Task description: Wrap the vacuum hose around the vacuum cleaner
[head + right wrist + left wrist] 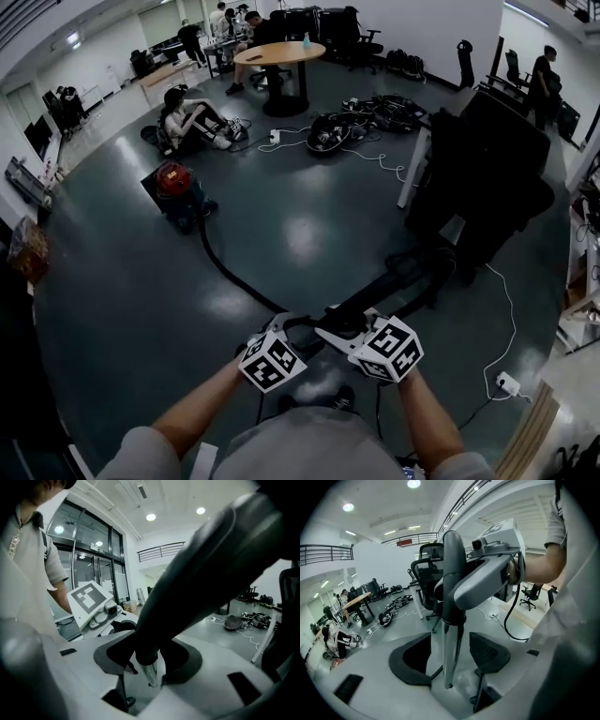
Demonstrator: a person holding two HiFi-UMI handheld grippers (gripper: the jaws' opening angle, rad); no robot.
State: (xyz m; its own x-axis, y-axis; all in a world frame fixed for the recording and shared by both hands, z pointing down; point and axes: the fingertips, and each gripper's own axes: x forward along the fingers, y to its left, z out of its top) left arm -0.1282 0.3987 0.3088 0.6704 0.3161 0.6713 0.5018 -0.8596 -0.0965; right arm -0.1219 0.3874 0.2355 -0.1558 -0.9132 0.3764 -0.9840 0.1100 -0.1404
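No lettering, label, brand, number or sign can be read in any view.

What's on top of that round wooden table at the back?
On the table stand a blue bottle, upright near the far edge, and a dark flat thing, too small to name. Nothing covers the tabletop.

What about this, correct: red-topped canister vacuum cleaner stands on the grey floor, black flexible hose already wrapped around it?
Not wrapped: head view shows the red-topped canister vacuum cleaner on the grey floor, black flexible hose trailing across it.
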